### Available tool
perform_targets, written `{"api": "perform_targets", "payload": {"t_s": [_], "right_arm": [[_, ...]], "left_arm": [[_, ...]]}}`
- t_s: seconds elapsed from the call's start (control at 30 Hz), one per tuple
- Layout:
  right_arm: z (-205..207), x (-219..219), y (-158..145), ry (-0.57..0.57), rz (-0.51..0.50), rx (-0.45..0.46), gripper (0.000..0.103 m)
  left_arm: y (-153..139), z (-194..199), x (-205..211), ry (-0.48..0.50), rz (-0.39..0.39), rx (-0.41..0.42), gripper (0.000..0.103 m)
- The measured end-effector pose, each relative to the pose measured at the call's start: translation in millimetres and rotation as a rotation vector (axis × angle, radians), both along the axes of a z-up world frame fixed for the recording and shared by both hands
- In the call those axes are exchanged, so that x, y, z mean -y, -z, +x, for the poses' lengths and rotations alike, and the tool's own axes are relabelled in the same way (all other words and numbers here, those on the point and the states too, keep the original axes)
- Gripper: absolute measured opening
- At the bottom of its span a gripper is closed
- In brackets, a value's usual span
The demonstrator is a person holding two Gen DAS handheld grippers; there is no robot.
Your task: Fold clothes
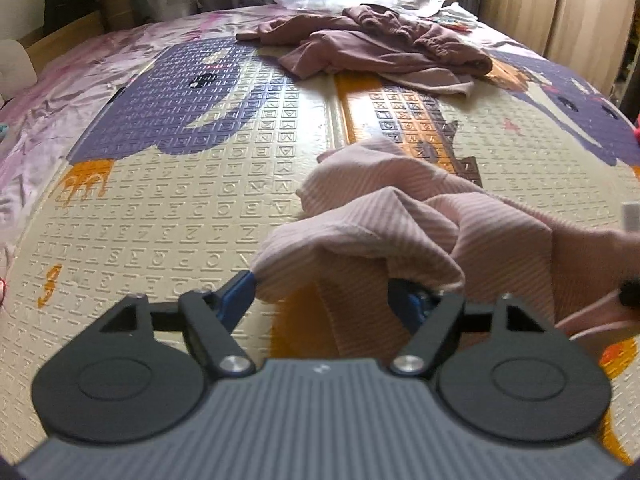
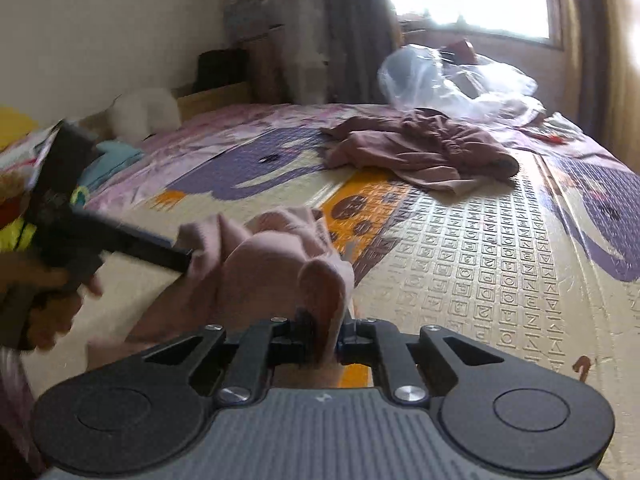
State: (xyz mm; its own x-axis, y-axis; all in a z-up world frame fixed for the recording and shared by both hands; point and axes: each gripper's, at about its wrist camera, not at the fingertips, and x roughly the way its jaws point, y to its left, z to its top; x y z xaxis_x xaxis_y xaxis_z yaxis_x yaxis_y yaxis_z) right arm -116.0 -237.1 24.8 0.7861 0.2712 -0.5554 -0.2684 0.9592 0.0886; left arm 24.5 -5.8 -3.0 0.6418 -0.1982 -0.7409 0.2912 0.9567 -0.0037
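Pinched between the closed jaws of the right gripper (image 2: pixel 326 340) is a fold of the pale pink ribbed garment (image 1: pixel 420 224); the cloth rises from that grip and bunches up just ahead of it, over the play mat (image 1: pixel 180 208). From the left wrist view, the left gripper (image 1: pixel 324 292) stands fairly wide, its blue-padded fingers (image 1: pixel 240 292) on either side of a hanging edge of the same garment; cloth lies between them and brushes the left pad, but the pads do not look pressed on it. In the right wrist view that left gripper reaches in from the left toward the bunch, with the person's hand (image 2: pixel 52 300) blurred behind it.

Judged as the pick-up-and-spread step: the left jaws should close on a single edge, not a doubled fold, opposite the right grip, and then the two should draw apart evenly so the piece hangs flat before it is laid down.

Crumpled as it is, the garment shows no clear long axis; its bulk runs roughly from the left gripper across toward the right one, and which end is which cannot be told.

Well ahead of both grippers lies a heap of mauve clothing (image 2: pixel 424 148); beyond it a clear plastic bag (image 2: pixel 452 76).
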Motion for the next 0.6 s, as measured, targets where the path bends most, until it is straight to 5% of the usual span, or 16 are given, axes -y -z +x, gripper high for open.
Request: {"api": "perform_targets", "payload": {"t_s": [0.3, 0.6], "right_arm": [[-22.5, -3.1, -8.6, -0.123, -0.018, -0.016, 0.009], [-52.1, -35.5, -0.3, -0.39, -0.124, -0.092, 0.009]], "left_arm": [[-5.3, 4.0, 0.3, -0.045, 0.016, 0.027, 0.052], [-3.5, 3.9, 3.7, -0.035, 0.088, 0.048, 0.053]]}}
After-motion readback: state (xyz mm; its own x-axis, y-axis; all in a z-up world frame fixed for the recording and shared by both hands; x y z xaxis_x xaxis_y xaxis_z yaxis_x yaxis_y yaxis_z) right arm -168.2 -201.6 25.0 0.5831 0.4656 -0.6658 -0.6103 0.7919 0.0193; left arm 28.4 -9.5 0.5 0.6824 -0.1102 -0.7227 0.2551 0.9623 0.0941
